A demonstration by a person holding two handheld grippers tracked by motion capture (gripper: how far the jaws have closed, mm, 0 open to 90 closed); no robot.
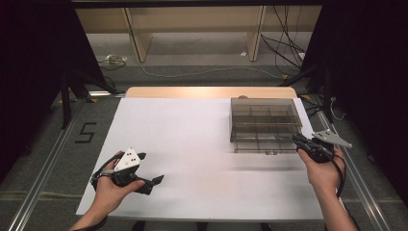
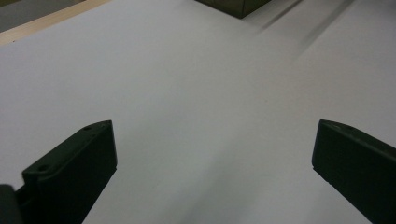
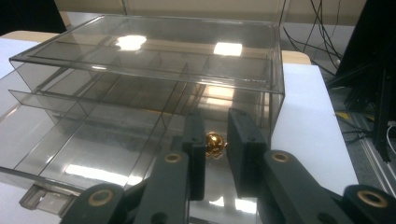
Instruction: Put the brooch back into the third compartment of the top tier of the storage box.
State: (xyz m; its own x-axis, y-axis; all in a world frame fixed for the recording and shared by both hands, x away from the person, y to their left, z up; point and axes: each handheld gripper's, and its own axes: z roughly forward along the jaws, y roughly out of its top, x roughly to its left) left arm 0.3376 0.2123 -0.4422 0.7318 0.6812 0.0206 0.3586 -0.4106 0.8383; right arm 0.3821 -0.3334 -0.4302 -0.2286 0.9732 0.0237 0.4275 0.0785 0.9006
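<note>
The right gripper [image 3: 215,147] pinches a small gold ball [image 3: 215,143] between its jaws, over the pulled-out drawer [image 3: 93,135] of the clear plastic box [image 3: 154,51]. The left gripper [image 2: 212,154] hangs wide open above the white table [image 2: 196,84].

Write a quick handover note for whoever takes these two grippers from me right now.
Right gripper: jaws nearly closed around a small gold object, over the near right compartment of the pulled-out drawer; whether the pads press on it is unclear.
Left gripper: open, holding nothing, over the bare white table.
Drawer box stands at the table's far right, drawer open.
Done: drawer pulled out.
Left: probably settle the gold object, then close the drawer.
</note>
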